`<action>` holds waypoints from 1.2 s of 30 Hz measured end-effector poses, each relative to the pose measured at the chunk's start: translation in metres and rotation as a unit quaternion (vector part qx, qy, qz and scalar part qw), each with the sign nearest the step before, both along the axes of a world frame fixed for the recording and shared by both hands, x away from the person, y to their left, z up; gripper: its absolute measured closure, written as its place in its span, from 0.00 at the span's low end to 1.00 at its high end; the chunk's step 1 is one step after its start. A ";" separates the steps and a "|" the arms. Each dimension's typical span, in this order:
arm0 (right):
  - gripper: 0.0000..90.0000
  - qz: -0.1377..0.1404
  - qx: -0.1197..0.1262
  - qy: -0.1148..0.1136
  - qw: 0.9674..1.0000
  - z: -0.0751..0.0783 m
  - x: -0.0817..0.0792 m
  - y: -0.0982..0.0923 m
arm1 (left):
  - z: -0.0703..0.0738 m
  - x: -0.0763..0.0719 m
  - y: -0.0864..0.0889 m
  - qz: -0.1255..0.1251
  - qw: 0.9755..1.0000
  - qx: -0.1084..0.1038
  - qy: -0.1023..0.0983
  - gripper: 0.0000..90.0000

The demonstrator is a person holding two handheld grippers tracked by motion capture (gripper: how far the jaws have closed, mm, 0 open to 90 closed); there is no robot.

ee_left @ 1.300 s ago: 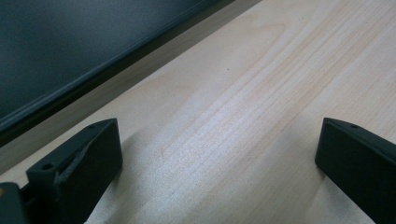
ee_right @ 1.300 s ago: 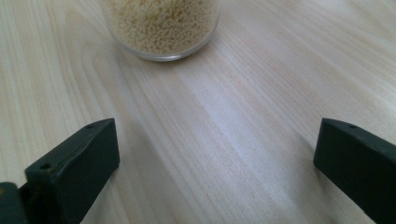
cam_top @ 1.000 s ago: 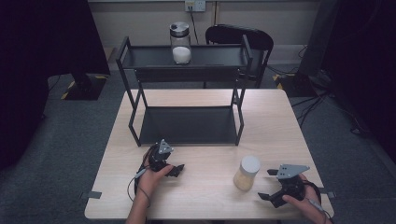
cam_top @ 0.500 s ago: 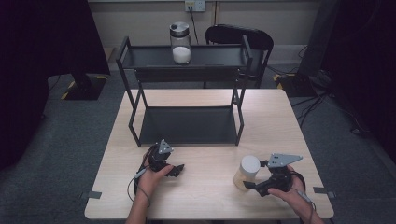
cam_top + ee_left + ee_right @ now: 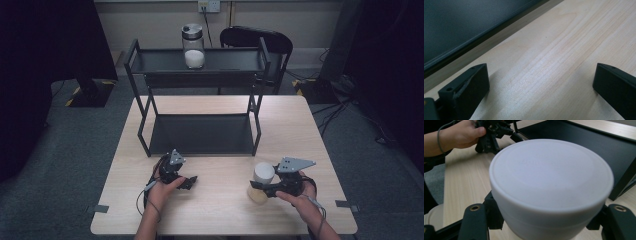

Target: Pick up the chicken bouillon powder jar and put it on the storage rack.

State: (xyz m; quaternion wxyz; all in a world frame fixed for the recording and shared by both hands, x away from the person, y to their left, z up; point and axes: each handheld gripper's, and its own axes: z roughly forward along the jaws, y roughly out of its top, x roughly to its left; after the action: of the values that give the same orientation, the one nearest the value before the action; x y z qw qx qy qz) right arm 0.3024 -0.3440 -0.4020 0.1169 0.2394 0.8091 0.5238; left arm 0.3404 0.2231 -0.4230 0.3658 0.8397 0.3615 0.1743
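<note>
- High view: the right gripper (image 5: 261, 186) has its jaws clamped on the white-lidded round jar with pale tan contents (image 5: 261, 181), which stands on the light wooden bench (image 5: 220, 210) near its front right edge. Those jaws have just been closing, and the jar sits between them.
- Right gripper view: the jar's wide white lid (image 5: 550, 177) sits between the two black jaws just below its rim, so the grasp looks made.
- Left gripper (image 5: 186, 181) rests on the bench with its jaws apart and nothing between them.
- Ahead stands the black two-tier metal shelf rack (image 5: 200, 134); a clear glass jar with a metal lid (image 5: 193, 46) already stands on its top shelf.
- Judging by that, lifting and placing the held jar on the rack is still to do.
</note>
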 end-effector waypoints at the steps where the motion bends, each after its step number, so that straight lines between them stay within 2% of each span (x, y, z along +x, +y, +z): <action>1: 0.38 -0.001 0.000 0.000 1.000 0.001 0.002 0.002 | 0.000 0.000 0.000 0.000 1.000 0.000 0.000 0.00; 16: 0.38 -0.007 -0.016 -0.010 1.000 0.040 0.034 0.038 | 0.000 0.000 0.000 0.000 1.000 0.000 0.000 0.00; 27: 0.38 -0.001 -0.021 0.001 1.000 0.062 0.058 0.052 | 0.000 0.000 0.000 0.000 1.000 0.000 0.000 0.00; 36: 0.38 -0.004 -0.027 -0.004 1.000 0.081 0.073 0.061 | 0.000 0.000 0.000 0.000 1.000 0.000 0.000 0.00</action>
State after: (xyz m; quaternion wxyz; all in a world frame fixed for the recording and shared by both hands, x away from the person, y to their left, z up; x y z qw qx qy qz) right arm 0.3752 -0.2825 -0.3208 0.1285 0.2374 0.8214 0.5025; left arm 0.3404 0.2232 -0.4230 0.3659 0.8397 0.3615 0.1742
